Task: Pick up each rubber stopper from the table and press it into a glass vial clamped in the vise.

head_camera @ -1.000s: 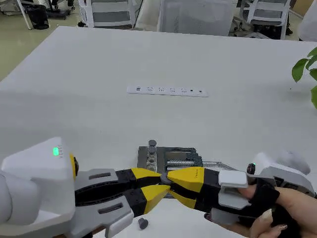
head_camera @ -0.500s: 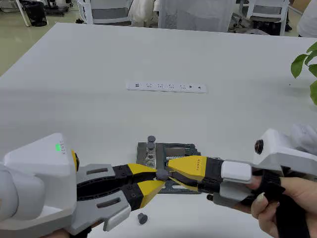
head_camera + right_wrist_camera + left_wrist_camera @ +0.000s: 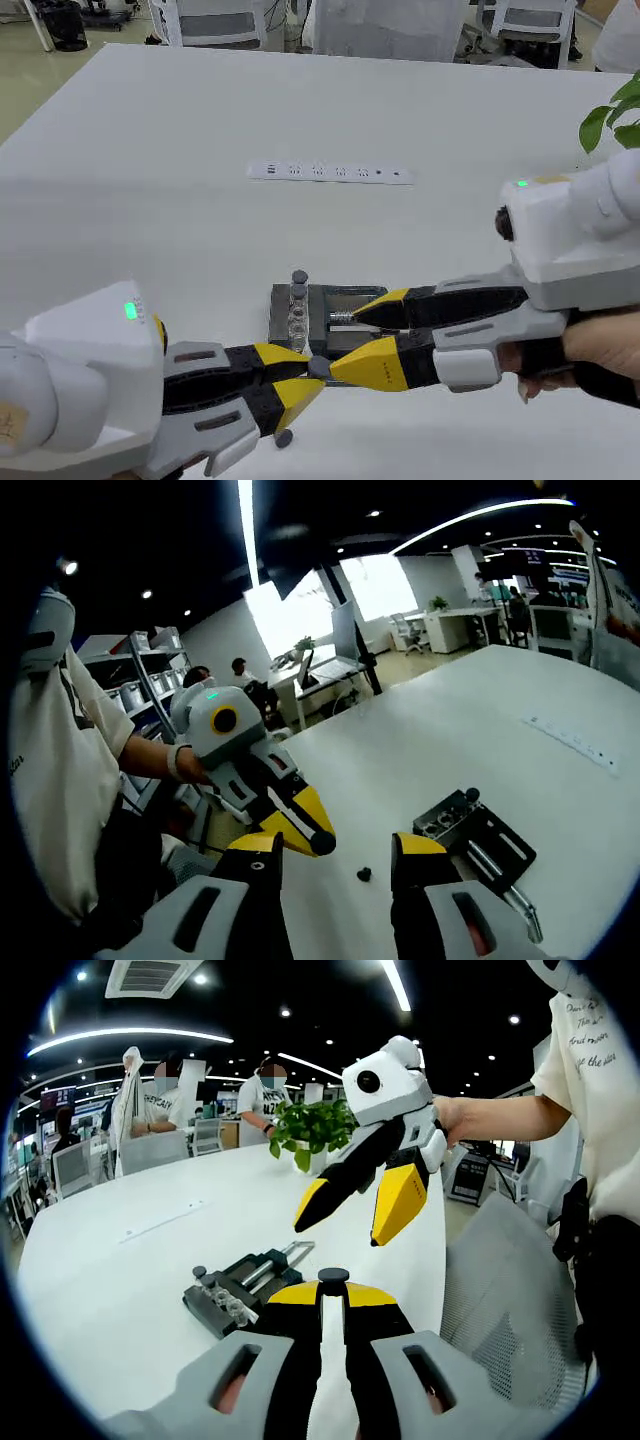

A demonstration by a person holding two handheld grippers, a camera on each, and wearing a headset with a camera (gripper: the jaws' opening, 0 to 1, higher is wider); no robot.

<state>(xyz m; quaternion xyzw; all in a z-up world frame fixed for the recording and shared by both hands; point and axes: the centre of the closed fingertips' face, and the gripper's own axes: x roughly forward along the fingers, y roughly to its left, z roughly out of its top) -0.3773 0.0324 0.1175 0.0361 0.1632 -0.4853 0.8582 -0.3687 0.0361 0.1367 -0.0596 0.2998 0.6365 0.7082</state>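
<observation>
My left gripper is shut on a dark grey rubber stopper, held just in front of the vise. In the left gripper view the stopper sits at my shut yellow tips. My right gripper stands open, its jaws spread above and beside the stopper without touching it. The vise clamps glass vials; the far one carries a stopper. A loose stopper lies on the table near the front edge. In the right gripper view the loose stopper lies between the left gripper and the vise.
A white power strip lies across the middle of the white table. Green plant leaves hang in at the right edge. Chairs stand beyond the far table edge, and people stand in the background.
My right gripper has opened and lifted off the stopper where both tips met. The left gripper keeps its hold on the stopper.
</observation>
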